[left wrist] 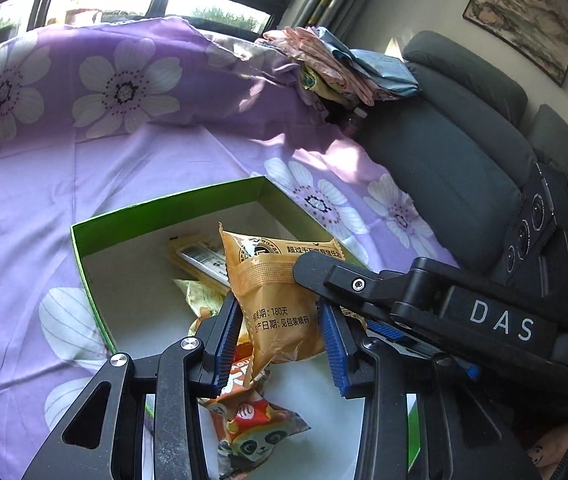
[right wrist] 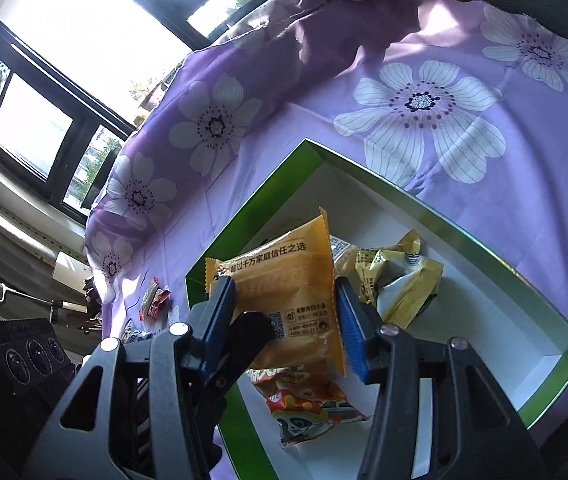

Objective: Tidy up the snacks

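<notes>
I read "DAS" in white letters on the right gripper's [left wrist: 311, 268] black body where it crosses the left wrist view. The orange snack packet [left wrist: 280, 304] carries Chinese print: "180天" on the side facing the left camera, and "信任之选" plus a QR code on the side facing the right camera [right wrist: 287, 296]. It hangs above the green box [left wrist: 164, 204], long axis roughly upright, crimped seal uppermost.

Left gripper [left wrist: 280, 340]: its blue ribbed fingers [left wrist: 333, 340] stand either side of the packet's lower part; the left one presses the wrapper, contact on the other is hard to confirm. I judge it clenched on the packet.

Right gripper [right wrist: 284, 320]: fingers [right wrist: 349, 332] bracket the packet's width, both against its edges, grasping it.

The box lies on a purple bedsheet [left wrist: 124, 152] with white flowers. Inside it: a panda-printed packet [left wrist: 252, 428], its lettering partly hidden by the fingers, a yellow crumpled wrapper [right wrist: 399, 280], and a flat packet with a barcode [left wrist: 200, 256], largely covered. Small red wrappers [right wrist: 154, 300] lie on the sheet outside the box, too small to read. A dark sofa cushion [left wrist: 443, 160] sits beside the bed.
</notes>
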Demonstrator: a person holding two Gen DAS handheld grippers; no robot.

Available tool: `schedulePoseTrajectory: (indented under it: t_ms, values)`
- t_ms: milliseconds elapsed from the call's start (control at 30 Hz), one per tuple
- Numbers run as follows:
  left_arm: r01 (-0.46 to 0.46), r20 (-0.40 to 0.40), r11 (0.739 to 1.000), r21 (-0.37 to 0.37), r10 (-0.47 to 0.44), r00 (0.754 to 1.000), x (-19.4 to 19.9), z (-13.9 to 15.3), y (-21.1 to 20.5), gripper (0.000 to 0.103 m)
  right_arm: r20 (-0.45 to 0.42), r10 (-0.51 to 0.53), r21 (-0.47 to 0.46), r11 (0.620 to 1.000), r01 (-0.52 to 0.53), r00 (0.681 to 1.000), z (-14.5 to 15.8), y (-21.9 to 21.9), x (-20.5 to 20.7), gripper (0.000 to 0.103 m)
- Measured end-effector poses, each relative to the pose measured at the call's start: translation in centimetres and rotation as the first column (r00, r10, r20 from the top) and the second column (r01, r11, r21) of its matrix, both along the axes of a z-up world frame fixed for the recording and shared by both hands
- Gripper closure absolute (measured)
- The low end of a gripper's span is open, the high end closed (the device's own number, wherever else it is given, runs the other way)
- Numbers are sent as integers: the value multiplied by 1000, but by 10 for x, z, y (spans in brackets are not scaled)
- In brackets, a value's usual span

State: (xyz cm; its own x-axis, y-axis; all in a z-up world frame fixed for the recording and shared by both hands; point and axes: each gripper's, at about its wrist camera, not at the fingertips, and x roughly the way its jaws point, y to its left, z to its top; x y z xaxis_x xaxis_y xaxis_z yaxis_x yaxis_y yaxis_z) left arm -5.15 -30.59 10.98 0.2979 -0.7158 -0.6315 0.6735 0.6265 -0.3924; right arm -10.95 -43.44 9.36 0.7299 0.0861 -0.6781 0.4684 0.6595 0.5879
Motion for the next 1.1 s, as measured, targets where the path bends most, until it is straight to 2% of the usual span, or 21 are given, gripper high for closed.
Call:
schedulePoseTrajectory:
  t_ms: [200,367,600,700,867,1100]
  values:
    - [-7,-54,999,44,9,999,5,-13,-7,64,-52,-17,34,999,18,999,-14,-9,2,47]
    - [-28,-29,995,90,31,999,3,-16,-9,64,-78,-4,49,999,8,997,-22,-9,9,46]
    - [-35,-47,995,89,40,998,6,-19,-4,64,-108,-7,38,999,11,994,-25,-8,13,40]
    - [-33,-55,997,68,37,998,6,-17,2,64,-118,-20,15,1000,22,993,-24,-7,13,40]
    - [-49,-75,998,26,51,996,7,-10,23,64,-94,-45,-7,999,45,995,-20,-7,10,31]
    - [-127,-81,992,-22,125,989,11,4,73,64,-60,-93,-105,991,86,994,-6,0,10,22]
